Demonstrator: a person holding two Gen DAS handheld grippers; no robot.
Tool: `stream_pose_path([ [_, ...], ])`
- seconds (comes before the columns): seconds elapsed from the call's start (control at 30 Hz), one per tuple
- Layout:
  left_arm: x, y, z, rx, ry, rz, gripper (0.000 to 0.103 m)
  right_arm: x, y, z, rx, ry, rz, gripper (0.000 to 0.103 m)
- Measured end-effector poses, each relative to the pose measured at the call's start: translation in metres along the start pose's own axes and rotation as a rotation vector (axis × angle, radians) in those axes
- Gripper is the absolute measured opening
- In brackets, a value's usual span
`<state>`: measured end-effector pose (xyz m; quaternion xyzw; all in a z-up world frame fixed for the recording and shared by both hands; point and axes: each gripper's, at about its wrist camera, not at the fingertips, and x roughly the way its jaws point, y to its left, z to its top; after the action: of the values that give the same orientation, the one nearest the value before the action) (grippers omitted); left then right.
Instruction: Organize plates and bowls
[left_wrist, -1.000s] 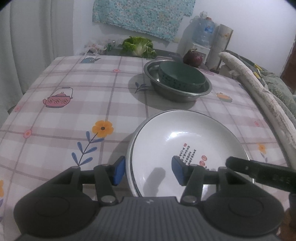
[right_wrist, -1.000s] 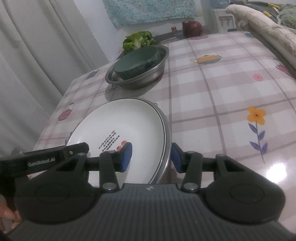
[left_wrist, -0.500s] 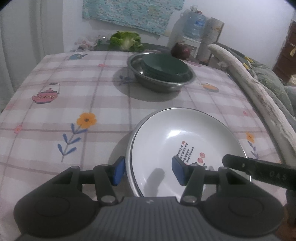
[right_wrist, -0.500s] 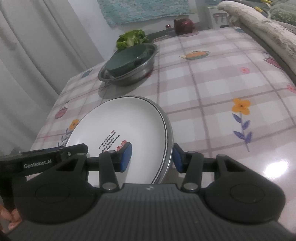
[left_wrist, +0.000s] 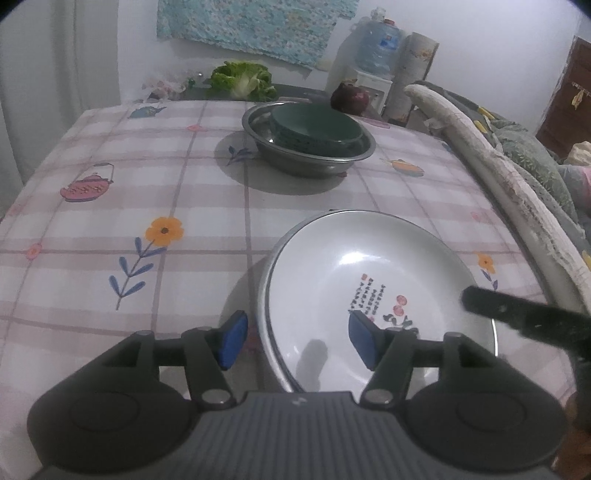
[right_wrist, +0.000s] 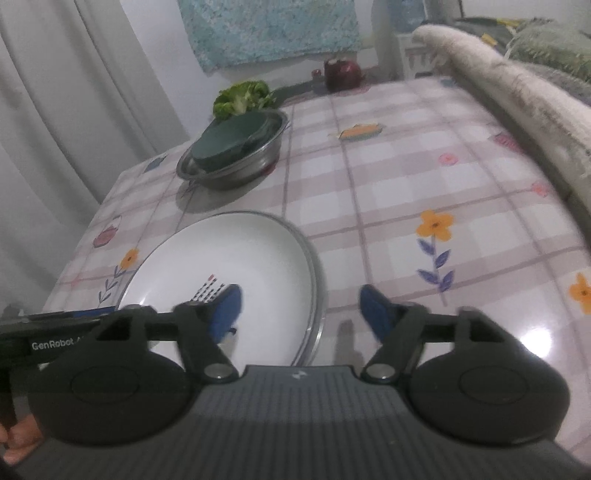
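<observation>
A white plate (left_wrist: 376, 273) with red and black print lies on a metal plate on the checked tablecloth, near the front edge; it also shows in the right wrist view (right_wrist: 229, 269). My left gripper (left_wrist: 295, 345) is open and straddles the plates' left rim. My right gripper (right_wrist: 301, 308) is open and straddles their right rim. A dark green bowl (left_wrist: 316, 127) sits inside a steel basin (left_wrist: 306, 157) further back on the table; both show in the right wrist view, the green bowl (right_wrist: 231, 138) and the basin (right_wrist: 236, 171).
A green cabbage (left_wrist: 242, 79) and a dark red pot (left_wrist: 349, 96) sit beyond the table's far edge. A padded sofa arm (left_wrist: 491, 166) runs along the right side. A curtain (right_wrist: 74, 110) hangs on the left.
Both grippers held the plates' rims between narrowly set fingers and have opened wide. The plates have come to rest on the table. The views have pulled back slightly.
</observation>
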<state>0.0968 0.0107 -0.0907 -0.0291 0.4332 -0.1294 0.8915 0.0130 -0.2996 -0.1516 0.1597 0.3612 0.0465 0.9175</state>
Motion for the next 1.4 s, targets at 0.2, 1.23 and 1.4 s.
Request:
stream_pose_path([
  [0.2, -0.008, -0.002, 0.0, 0.009, -0.009, 0.046, 0.073, -0.019, -0.006, 0.003, -0.032, -0.044, -0.054, 0.095],
  [1.23, -0.026, 0.01, 0.004, -0.019, -0.008, 0.167, 0.079, -0.072, 0.027, 0.017, -0.344, -0.229, -0.384, 0.102],
  [1.4, -0.022, 0.013, 0.005, -0.024, -0.002, 0.174, 0.081, -0.073, 0.021, 0.019, -0.291, -0.221, -0.29, 0.102],
])
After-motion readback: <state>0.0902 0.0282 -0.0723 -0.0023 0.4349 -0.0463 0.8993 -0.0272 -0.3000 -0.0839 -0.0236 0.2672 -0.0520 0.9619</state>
